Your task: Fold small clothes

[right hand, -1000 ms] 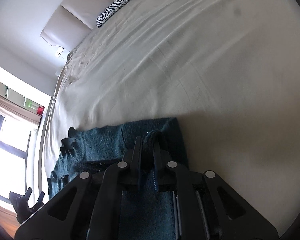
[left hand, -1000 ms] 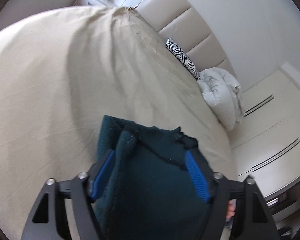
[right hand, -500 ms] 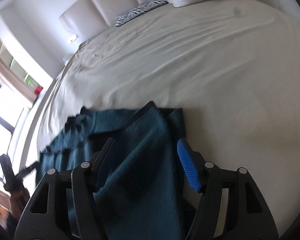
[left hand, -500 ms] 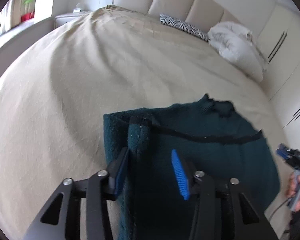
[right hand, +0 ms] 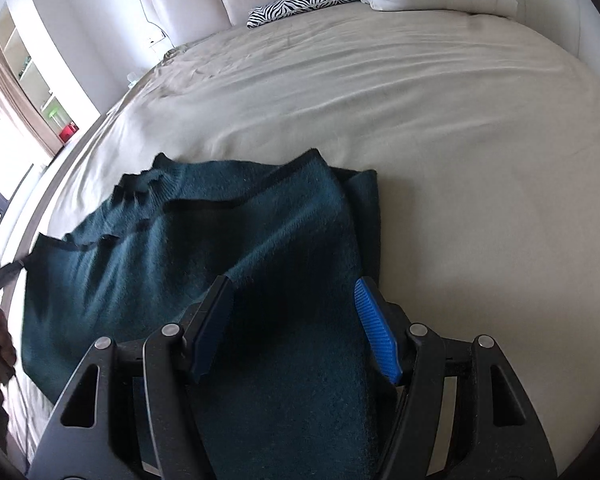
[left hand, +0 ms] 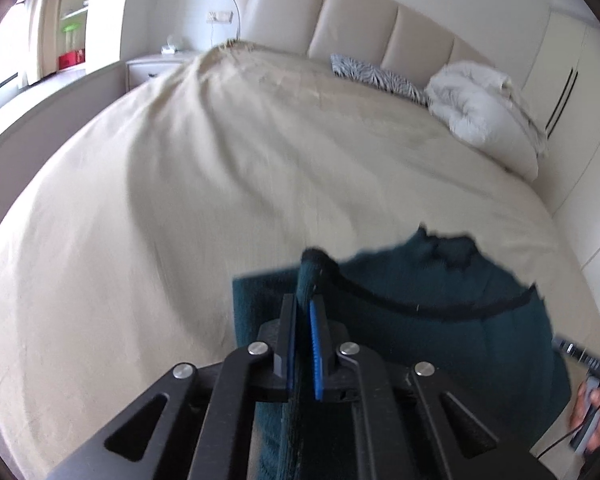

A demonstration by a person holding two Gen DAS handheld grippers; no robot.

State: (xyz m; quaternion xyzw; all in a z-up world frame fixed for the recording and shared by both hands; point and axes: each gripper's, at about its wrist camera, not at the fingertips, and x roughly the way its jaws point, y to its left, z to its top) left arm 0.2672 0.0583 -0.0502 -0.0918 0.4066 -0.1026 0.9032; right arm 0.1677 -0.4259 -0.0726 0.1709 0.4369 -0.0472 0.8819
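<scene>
A dark teal knit sweater (left hand: pixel 440 320) lies partly folded near the front edge of the beige bed (left hand: pixel 180 200). My left gripper (left hand: pixel 303 308) is shut on a raised fold at the sweater's left edge, and the cloth stands up between the blue pads. In the right wrist view the same sweater (right hand: pixel 228 248) spreads out with its collar at the far left. My right gripper (right hand: pixel 296 300) hovers open over the sweater's right part, pads apart and not pressing the cloth.
A zebra-print pillow (left hand: pixel 376 76) and a white duvet (left hand: pixel 480 104) lie against the padded headboard (left hand: pixel 340 12). A nightstand (left hand: pixel 156 68) stands left of the bed. A person's hand (left hand: pixel 596 412) holding the other gripper shows at the right edge.
My left gripper has closed on the sweater's left fold and rolled level. My right gripper let go of the cloth, opened and drew back. Both views tilted upright.
</scene>
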